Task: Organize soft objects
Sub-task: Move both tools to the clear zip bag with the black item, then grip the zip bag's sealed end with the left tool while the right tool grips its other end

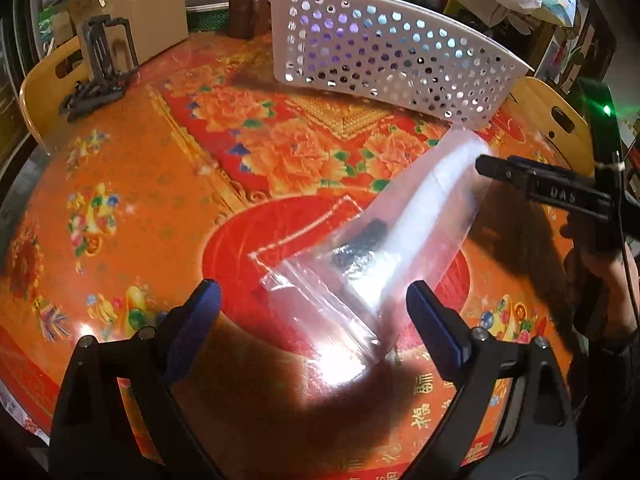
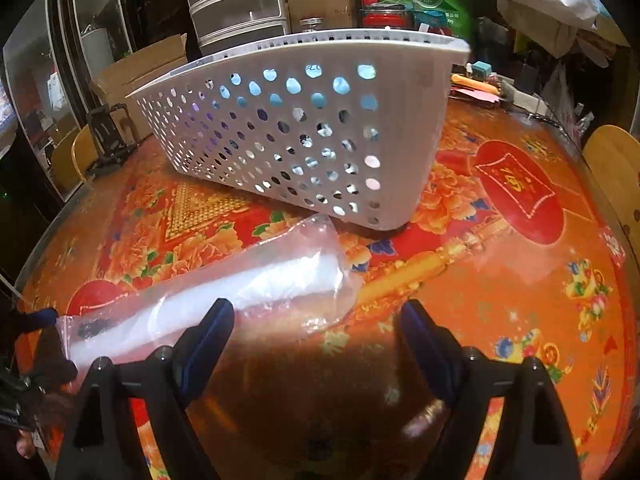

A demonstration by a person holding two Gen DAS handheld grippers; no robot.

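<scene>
Covered by a red-and-orange flowered cloth, the round surface point(image 1: 168, 184). Toward its far edge, one white perforated basket point(image 2: 304, 128), contents not discernible through the holes. Near the middle, lying flat, one clear plastic bag point(image 1: 384, 248) with small dark pieces inside. Left gripper point(image 1: 314, 312): jaws spread wide, hovering above the bag's near end, holding nothing. Right gripper point(image 2: 316, 328): jaws likewise spread wide, empty, close beside the bag.

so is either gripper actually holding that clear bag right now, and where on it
Neither holds it. The left gripper and the right gripper are both open, and the clear plastic bag lies on the table, untouched.
</scene>
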